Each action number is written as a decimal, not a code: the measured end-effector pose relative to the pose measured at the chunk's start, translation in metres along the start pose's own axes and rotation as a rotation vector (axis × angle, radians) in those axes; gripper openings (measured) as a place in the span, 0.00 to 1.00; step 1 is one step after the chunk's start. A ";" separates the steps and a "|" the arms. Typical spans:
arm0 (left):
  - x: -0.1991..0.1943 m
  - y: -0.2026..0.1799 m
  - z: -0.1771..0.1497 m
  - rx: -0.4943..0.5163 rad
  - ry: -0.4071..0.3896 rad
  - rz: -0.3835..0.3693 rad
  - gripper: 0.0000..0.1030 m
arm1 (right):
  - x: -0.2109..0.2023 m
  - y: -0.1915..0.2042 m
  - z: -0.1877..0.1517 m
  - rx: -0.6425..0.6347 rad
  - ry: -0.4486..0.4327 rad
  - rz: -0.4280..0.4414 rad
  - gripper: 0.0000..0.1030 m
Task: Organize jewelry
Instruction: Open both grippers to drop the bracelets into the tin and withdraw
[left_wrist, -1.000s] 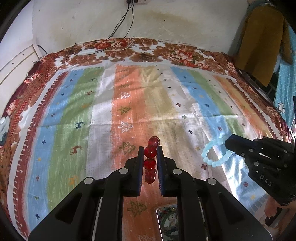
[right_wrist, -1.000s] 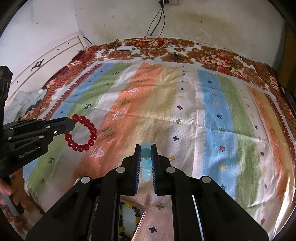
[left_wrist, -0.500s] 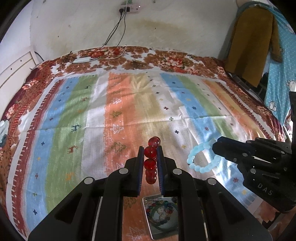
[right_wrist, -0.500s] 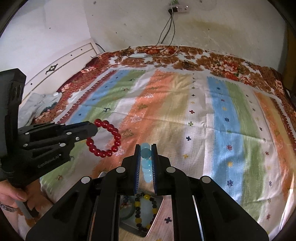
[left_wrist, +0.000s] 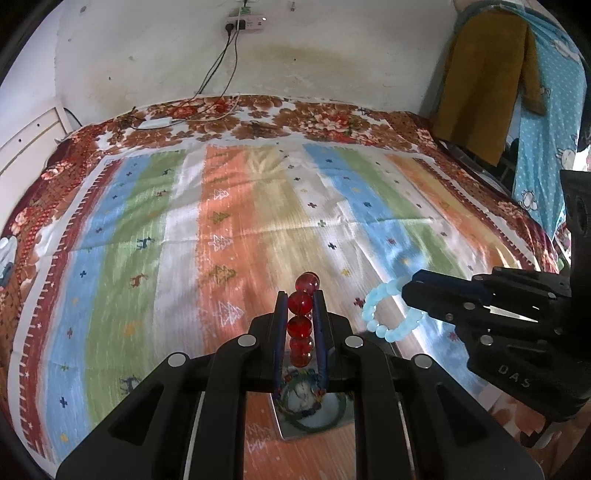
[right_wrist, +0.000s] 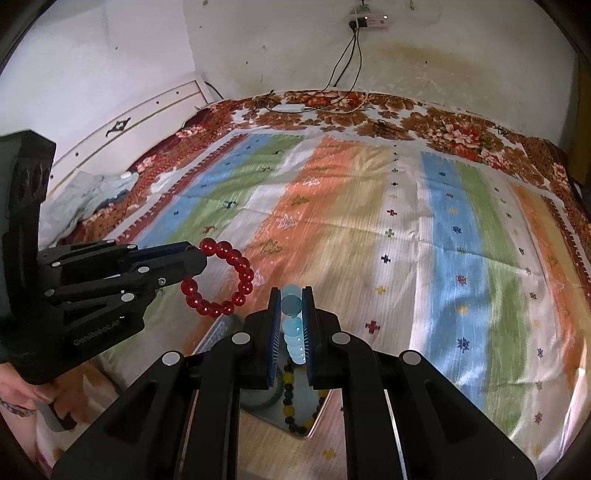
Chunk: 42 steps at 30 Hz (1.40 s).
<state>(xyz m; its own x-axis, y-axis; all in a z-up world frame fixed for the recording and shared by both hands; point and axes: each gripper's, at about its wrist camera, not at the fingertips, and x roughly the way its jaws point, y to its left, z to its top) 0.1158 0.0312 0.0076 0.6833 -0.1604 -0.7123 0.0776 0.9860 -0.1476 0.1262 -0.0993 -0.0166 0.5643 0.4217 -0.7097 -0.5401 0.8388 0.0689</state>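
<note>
I am carrying both bracelets toward the tin (left_wrist: 314, 410) lying on the bed (left_wrist: 229, 206), just below my tools. My left hand-held gripper (left_wrist: 300, 325) is pinching the red bracelet (right_wrist: 221, 282) tight, and my right hand-held gripper (right_wrist: 291, 321) is clamping the pale blue bracelet (left_wrist: 388, 310) likewise; both loops are hanging clear of the bedspread. Next, I judge, each needs lowering over the tin before the jaws part. Compared with a second ago, I am holding both higher and the tin is showing more fully.
</note>
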 end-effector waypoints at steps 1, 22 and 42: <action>0.000 -0.001 -0.003 0.000 0.003 -0.002 0.12 | 0.000 0.001 -0.002 -0.003 0.005 0.002 0.12; -0.010 -0.002 -0.050 -0.040 0.070 0.041 0.55 | -0.010 -0.017 -0.044 0.078 0.030 0.013 0.49; -0.031 -0.015 -0.080 0.007 0.045 0.085 0.95 | -0.036 -0.027 -0.082 0.054 -0.014 -0.044 0.84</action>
<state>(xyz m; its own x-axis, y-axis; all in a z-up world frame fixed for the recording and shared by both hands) 0.0354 0.0172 -0.0235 0.6545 -0.0775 -0.7520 0.0257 0.9964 -0.0804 0.0692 -0.1652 -0.0509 0.5962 0.3882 -0.7027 -0.4800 0.8740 0.0757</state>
